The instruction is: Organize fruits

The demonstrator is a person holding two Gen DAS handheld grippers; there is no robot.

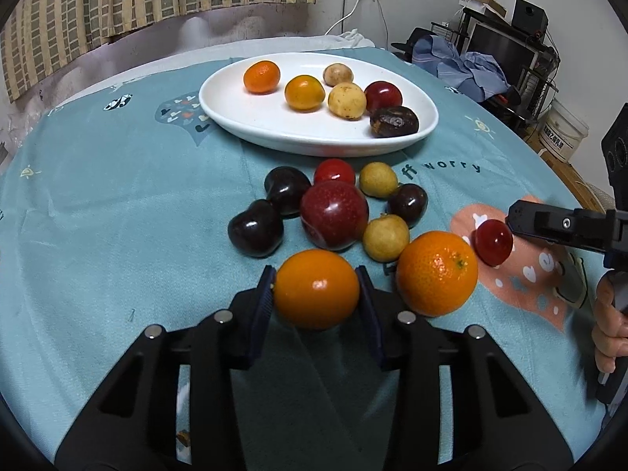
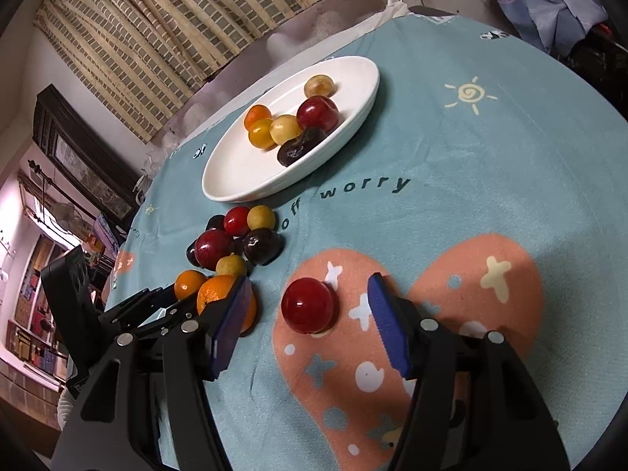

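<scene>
My left gripper [image 1: 316,288] is shut on a small orange [image 1: 316,288] at the near edge of the fruit pile on the blue cloth; this orange also shows in the right wrist view [image 2: 189,283]. A bigger orange [image 1: 437,272] lies just right of it. My right gripper [image 2: 310,308] is open around a red cherry tomato [image 2: 308,310] on the pink patch, its pads apart from the fruit. The tomato also shows in the left wrist view [image 1: 493,241]. A white oval plate [image 1: 235,110] behind holds several fruits.
Loose on the cloth lie a red plum [image 1: 334,215], dark cherries [image 1: 256,228], yellow fruits [image 1: 386,238] and another red tomato [image 1: 334,172]. A chair with clothes [image 1: 467,66] and a white bucket [image 1: 565,129] stand beyond the table's right edge.
</scene>
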